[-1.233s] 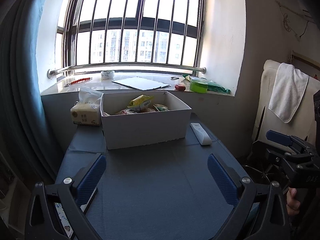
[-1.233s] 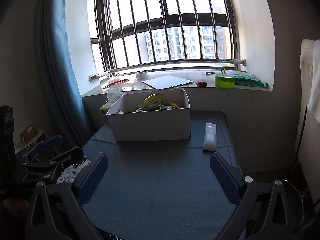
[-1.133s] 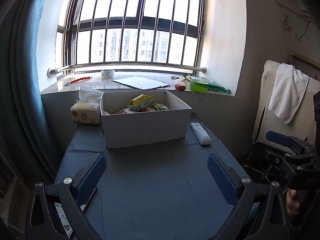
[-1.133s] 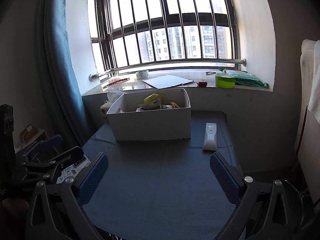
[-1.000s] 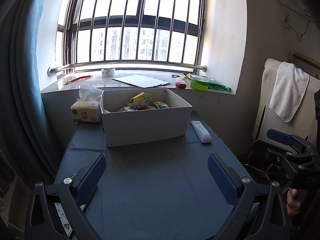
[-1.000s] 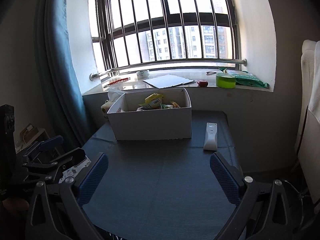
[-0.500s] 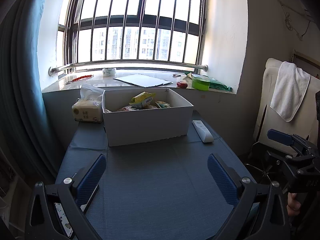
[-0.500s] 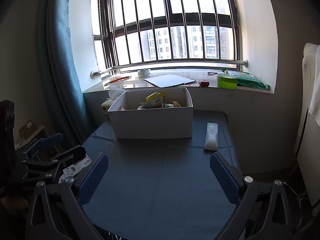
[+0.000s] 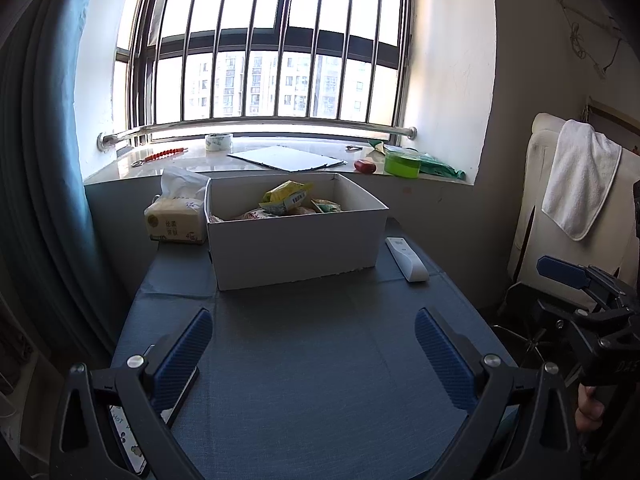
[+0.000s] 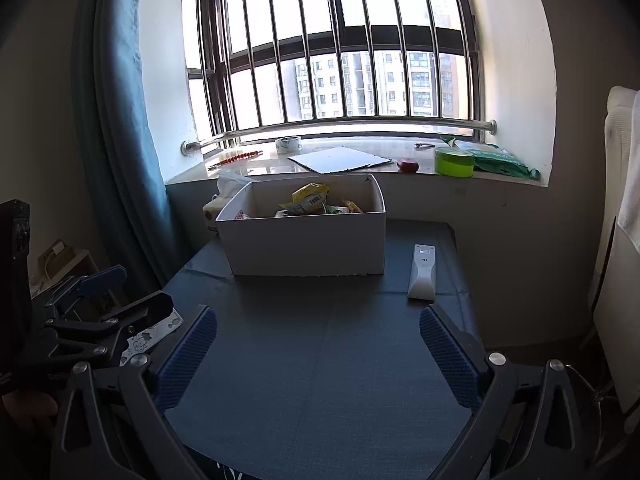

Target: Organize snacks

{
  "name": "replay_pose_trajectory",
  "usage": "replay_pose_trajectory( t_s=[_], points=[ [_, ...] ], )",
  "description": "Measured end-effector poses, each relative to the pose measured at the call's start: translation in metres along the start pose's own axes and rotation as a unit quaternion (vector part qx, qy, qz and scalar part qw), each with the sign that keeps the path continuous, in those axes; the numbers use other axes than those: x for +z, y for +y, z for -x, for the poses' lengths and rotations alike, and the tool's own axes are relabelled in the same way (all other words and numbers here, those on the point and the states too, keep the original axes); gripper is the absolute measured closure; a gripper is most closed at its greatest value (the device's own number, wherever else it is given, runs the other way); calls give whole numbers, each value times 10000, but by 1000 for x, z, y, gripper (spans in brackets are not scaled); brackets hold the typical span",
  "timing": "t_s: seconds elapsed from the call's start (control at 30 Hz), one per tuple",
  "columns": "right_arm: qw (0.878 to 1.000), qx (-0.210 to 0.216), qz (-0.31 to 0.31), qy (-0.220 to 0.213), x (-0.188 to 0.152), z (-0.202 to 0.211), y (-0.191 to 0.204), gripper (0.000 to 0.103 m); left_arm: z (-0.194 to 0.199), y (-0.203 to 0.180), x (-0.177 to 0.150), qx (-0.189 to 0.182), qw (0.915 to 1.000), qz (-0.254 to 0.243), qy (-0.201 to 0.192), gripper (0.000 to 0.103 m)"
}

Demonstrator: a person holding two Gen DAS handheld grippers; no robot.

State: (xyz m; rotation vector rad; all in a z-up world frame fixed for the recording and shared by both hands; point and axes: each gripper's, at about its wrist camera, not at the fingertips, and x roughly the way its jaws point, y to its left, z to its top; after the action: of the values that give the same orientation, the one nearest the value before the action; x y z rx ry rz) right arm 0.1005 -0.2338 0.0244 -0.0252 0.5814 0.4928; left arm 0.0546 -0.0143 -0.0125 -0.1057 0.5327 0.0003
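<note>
Both claws, left and right, hang spread apart and hold nothing. Straight ahead of them the snacks lie in the white box (table bare nearer). That fits sorting finished or unpacking ahead.

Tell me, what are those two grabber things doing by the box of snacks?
A person holds a grabber in each hand over a blue table. The left gripper and the right gripper are both open and hold nothing. In front of them stands a white box with snack packets in it. A white remote lies beside the box. Nothing is being picked up right now.
</note>
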Motion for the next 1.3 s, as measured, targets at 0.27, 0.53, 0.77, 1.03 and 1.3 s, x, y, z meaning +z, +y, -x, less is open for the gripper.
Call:
replay_pose_trajectory(
  t_s=[0.27,0.53,0.77,1.03,1.3],
  points=[
    [10000,-7,2,4,0,0,0,0,-1,-1,0,-3,10000,-20,18,0],
    [10000,-5,22,15,0,0,1,0,-1,-1,0,0,10000,-32,23,0],
    [10000,-8,36,16,-2,0,2,0,-2,-1,0,1,10000,-35,35,0],
    [10000,-7,43,20,-2,0,2,0,-3,-1,-1,-8,10000,-43,41,0],
    [10000,-7,46,22,-2,0,2,0,-3,-1,-1,-17,10000,-57,52,0]
  ],
)
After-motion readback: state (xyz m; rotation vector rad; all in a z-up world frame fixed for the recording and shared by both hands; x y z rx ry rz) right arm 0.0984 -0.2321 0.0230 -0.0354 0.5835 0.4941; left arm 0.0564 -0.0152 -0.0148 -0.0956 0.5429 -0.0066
